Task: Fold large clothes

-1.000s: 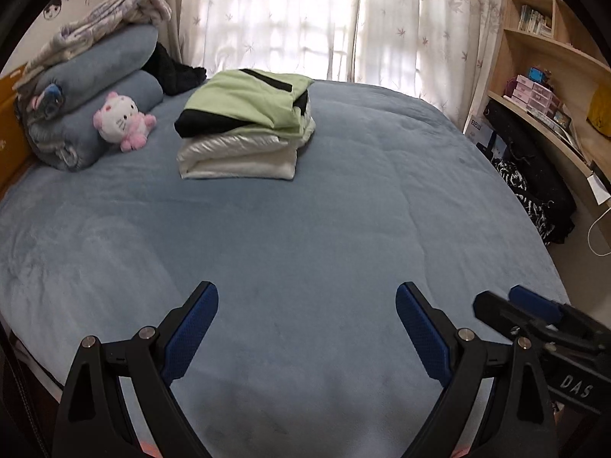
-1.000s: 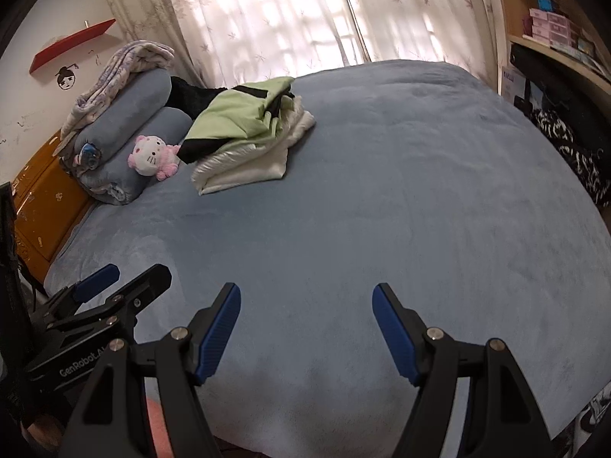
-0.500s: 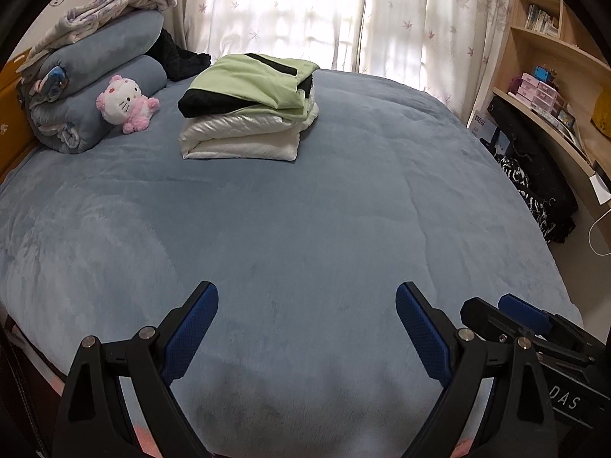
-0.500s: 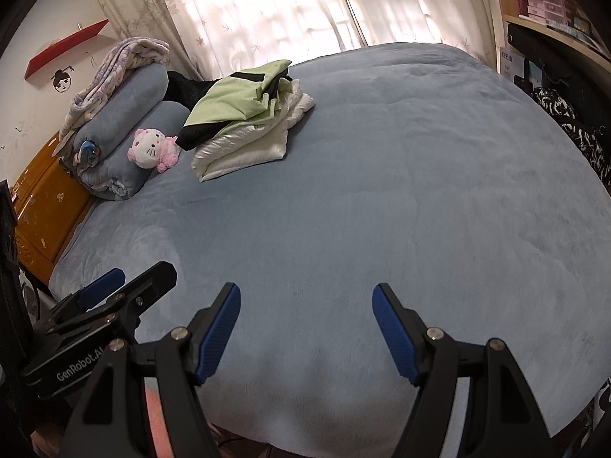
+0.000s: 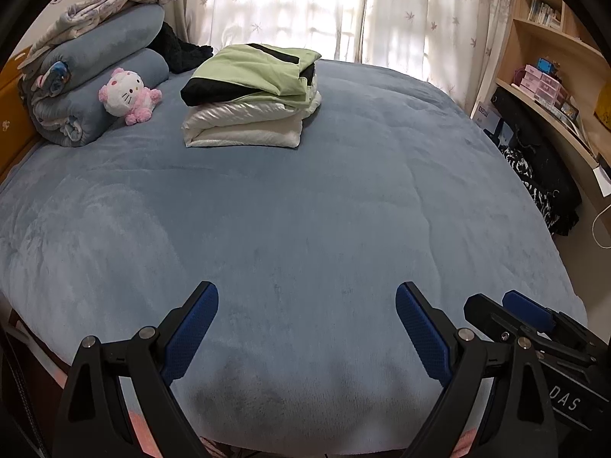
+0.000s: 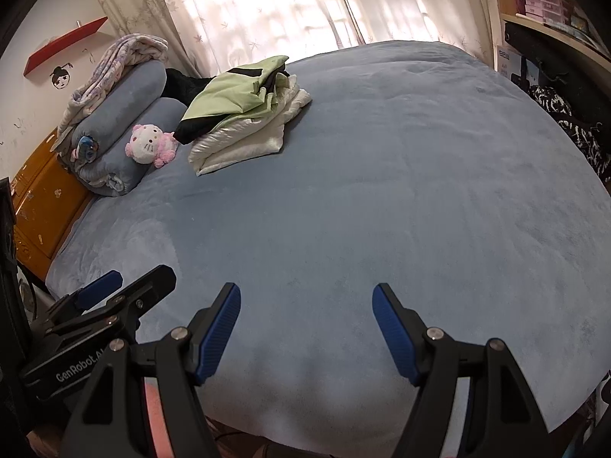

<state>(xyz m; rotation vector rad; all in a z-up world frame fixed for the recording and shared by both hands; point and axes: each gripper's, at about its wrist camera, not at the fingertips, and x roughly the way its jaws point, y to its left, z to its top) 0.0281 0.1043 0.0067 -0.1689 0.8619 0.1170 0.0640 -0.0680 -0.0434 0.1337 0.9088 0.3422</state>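
Both tools share one build: black angular plastic arms ending in blue ribbed pads, with round silver screw heads at the joints. The left gripper (image 5: 306,307) body carries white lettering reading "GenRobot.A" where it shows in the right wrist view, and the right gripper (image 6: 306,307) body shows "DAS" in the left wrist view.

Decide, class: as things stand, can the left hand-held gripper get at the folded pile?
Probably yes. The left hand-held gripper is open and empty, and only bare bed lies between it and the pile; it is far, so a long forward move is needed.
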